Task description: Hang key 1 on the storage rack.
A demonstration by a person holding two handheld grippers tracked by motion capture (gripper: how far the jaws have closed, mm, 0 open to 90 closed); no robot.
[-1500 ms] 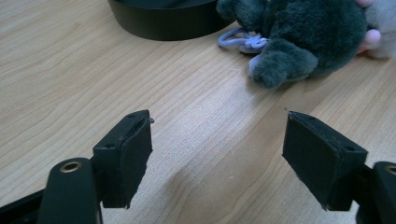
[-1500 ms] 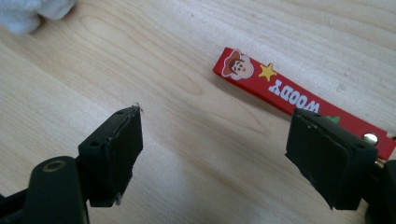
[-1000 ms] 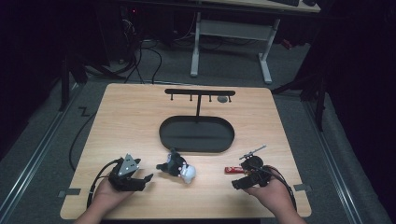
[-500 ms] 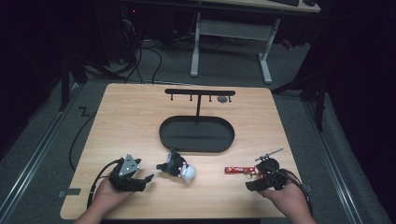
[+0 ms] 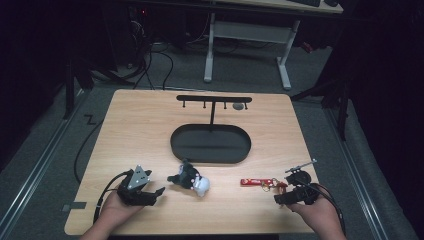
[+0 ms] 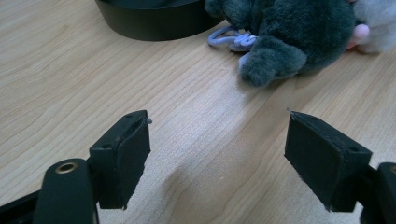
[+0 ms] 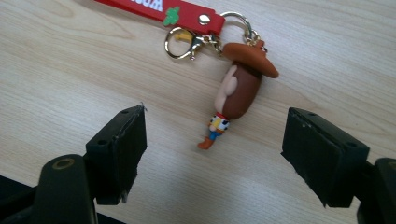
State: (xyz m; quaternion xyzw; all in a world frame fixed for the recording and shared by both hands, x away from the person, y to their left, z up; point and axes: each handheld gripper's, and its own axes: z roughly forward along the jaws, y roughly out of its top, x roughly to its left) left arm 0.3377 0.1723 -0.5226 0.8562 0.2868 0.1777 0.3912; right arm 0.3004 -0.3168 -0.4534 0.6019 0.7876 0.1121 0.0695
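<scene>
Sliding back toward the table's (image 5: 150, 125) near right edge since a second ago, the right gripper (image 7: 212, 154) is now leaving the cowboy keychain (image 7: 240, 88) lying flat just ahead of its spread jaws, untouched, red strap (image 5: 251, 182) stretching leftward. Left gripper (image 6: 217, 154) is waiting with jaws wide apart, the plush toy (image 6: 285, 32) sitting just beyond them.

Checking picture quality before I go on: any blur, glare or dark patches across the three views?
High view: tabletop evenly lit, the room around it very dark. Left gripper view: plush toy slightly soft, wood grain sharp. Right gripper view: cowboy keychain crisp, faint shadow beside it, no glare.
</scene>
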